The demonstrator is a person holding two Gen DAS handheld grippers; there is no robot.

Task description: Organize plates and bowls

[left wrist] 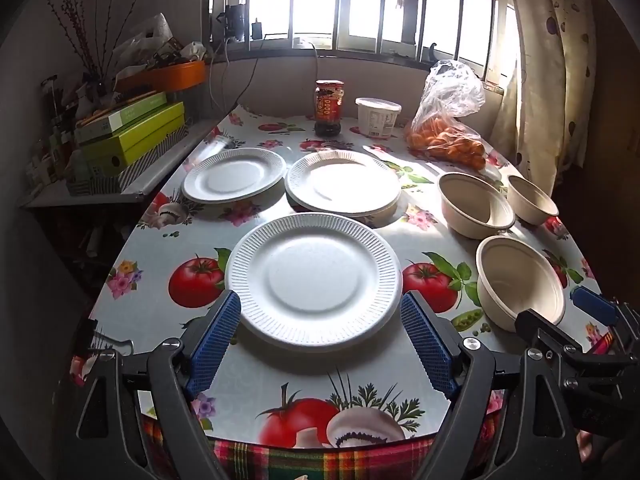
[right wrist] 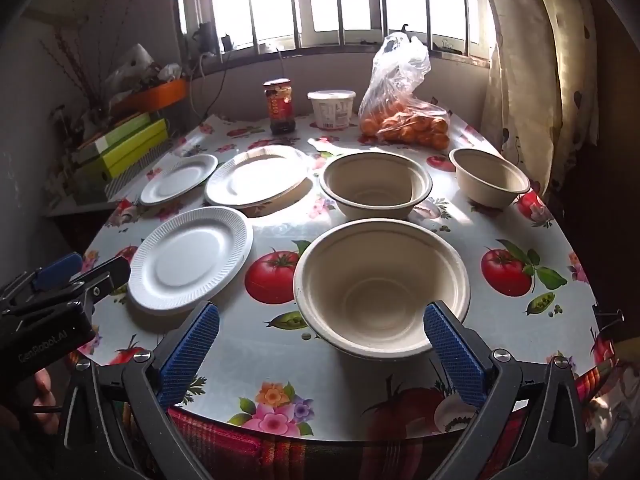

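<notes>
The table (left wrist: 140, 248), covered with an oilcloth printed with tomatoes, mushrooms and flowers, stretches away ahead of both grippers toward a barred window (left wrist: 360, 4).

The left gripper (left wrist: 320, 344) stands with its blue-padded jaws spread wide and nothing between the pads; the near white plate (left wrist: 314, 280) lies flat on the cloth straight ahead of it, its near rim reaching just in between the fingertips without touching either pad. Beyond that plate, further from the tool, sits the middle plate (left wrist: 344, 182) (it seems to rest on another plate, whose rim shows beneath it), and to its left, just beside it, the far-left plate (left wrist: 234, 174).

The right gripper (right wrist: 320, 344) is likewise wide open and holds nothing. The near beige bowl (right wrist: 382, 284) stands upright directly ahead of it, its near wall between the two fingertips but clear of both. Further ahead is the middle bowl (right wrist: 376, 184), and off to the tool's right, well apart, the small bowl (right wrist: 490, 180).

At the far end of the table, beyond all the tableware, stand a plastic bag of oranges (right wrist: 404, 116), a white lidded tub (right wrist: 332, 108) and a dark sauce jar (right wrist: 280, 106) with a red label. Green boxes (left wrist: 136, 136) are stacked on a shelf to the left of the table.
</notes>
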